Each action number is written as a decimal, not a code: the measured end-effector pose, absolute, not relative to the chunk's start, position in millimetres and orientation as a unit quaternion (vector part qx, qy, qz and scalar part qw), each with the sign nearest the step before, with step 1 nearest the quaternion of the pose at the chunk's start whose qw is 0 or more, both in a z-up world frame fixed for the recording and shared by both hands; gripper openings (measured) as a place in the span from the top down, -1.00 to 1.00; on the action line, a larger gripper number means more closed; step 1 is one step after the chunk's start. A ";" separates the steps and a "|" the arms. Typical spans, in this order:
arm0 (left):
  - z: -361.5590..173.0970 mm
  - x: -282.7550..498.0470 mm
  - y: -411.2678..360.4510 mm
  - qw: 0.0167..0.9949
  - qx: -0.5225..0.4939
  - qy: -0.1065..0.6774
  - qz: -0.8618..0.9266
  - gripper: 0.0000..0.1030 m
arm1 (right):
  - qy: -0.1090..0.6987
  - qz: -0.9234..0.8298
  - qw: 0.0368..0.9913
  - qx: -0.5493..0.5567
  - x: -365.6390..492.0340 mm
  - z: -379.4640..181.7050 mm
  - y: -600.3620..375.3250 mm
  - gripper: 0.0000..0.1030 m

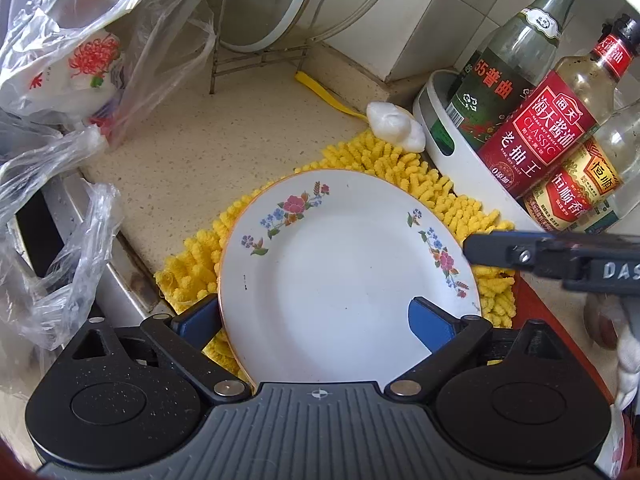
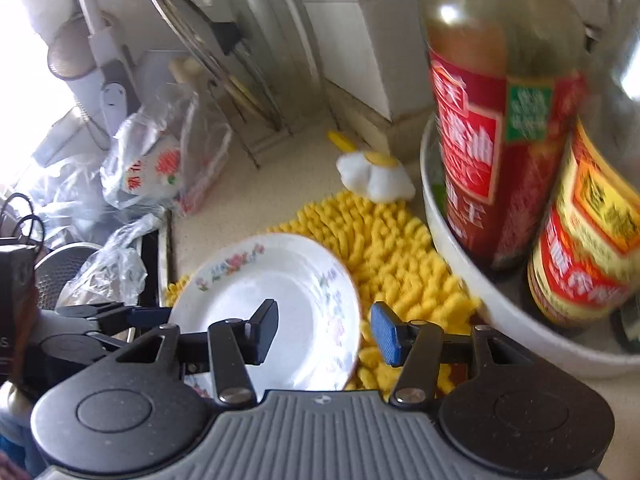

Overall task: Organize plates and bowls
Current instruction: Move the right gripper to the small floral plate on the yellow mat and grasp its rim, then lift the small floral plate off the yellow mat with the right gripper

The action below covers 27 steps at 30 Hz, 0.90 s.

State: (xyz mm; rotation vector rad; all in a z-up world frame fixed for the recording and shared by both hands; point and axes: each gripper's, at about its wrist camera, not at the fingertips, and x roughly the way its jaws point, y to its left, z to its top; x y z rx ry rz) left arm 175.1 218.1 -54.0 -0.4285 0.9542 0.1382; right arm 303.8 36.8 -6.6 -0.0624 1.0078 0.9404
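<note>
A white plate (image 1: 340, 280) with flower sprigs and an orange rim lies on a yellow shaggy mat (image 1: 420, 184). My left gripper (image 1: 314, 312) is open astride the plate's near left rim, with one blue pad outside the edge and the other above the plate's face. In the right wrist view the same plate (image 2: 296, 280) shows. My right gripper (image 2: 324, 320) is open astride its right rim, with the dark finger over the plate and the blue pad over the mat (image 2: 392, 248). Neither gripper's pads press on the plate. One right finger (image 1: 500, 248) reaches in over the plate's right edge.
A white tray (image 1: 452, 152) with several sauce bottles stands close on the right. Crumpled plastic bags (image 1: 60, 80) fill the left, above the sink edge (image 1: 120, 280). A wire rack (image 1: 256, 56) holding lids stands at the tiled back wall. A white egg-shaped toy (image 1: 394, 122) lies on the mat's far end.
</note>
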 end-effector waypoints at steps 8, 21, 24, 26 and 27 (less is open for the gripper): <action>-54.7 177.4 217.2 0.865 -0.200 0.457 0.057 -0.97 | 0.504 0.437 0.744 -0.028 317.5 -40.9 58.5 0.01; -58.0 186.1 219.3 0.867 -0.193 0.456 0.052 -0.98 | 0.516 0.437 0.736 -0.004 309.9 -40.0 56.1 -0.04; -54.1 181.3 219.0 0.866 -0.204 0.455 0.049 -0.95 | 0.516 0.432 0.740 0.007 299.6 -27.4 46.0 -0.01; -50.3 178.0 216.0 0.866 -0.209 0.453 0.040 -0.95 | 0.516 0.423 0.744 0.014 291.8 -19.1 37.3 0.01; -49.0 177.5 213.5 0.866 -0.209 0.452 0.033 -0.96 | 0.518 0.419 0.746 0.016 288.1 -17.2 31.8 0.01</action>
